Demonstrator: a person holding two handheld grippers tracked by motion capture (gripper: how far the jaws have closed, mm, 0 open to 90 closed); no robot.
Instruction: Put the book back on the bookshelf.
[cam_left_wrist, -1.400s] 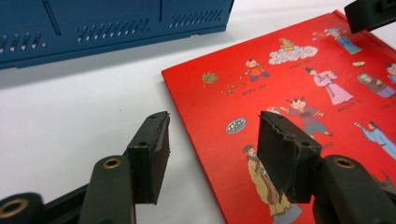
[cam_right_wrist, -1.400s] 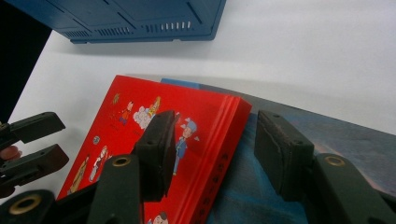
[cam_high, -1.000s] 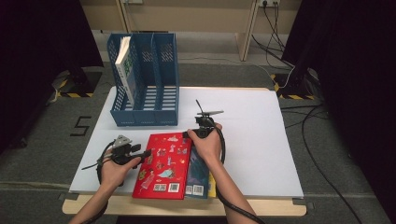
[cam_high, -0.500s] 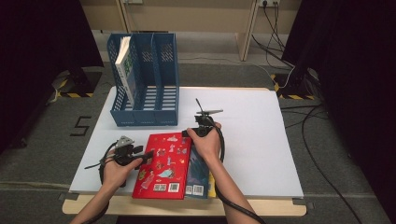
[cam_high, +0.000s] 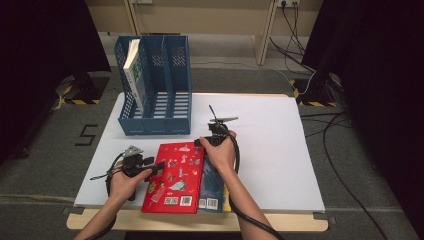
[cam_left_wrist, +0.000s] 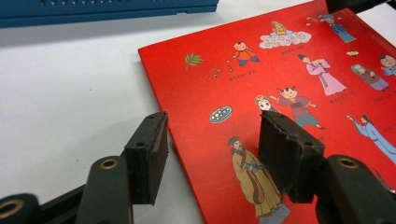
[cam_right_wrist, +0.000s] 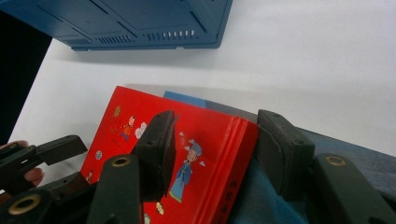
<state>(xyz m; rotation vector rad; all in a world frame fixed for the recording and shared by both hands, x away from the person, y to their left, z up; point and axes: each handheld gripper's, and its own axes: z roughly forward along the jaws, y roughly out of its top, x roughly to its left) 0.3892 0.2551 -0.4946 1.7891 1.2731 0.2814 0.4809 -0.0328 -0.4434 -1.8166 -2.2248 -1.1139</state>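
Both grippers spread, straddling red book (cam_high: 175, 176): left gripper (cam_left_wrist: 212, 156) at 9 o'clock edge, right gripper (cam_right_wrist: 215, 149) at 1 o'clock corner. Looking stiff, glossy, slippery; grip spine.

Three books (cam_high: 175, 177), one file rack (cam_high: 155, 87).

Ahead of my claws the blue file rack (cam_high: 155, 90) blocks the far-left part of the worktop (cam_high: 280, 150), with a book (cam_high: 134, 75) leaning in its leftmost slot; the other two slots look open. A bare strip separates the rack from the red book (cam_high: 175, 177). To the right of my right claw (cam_high: 212, 141) the worktop is free out to its edge.
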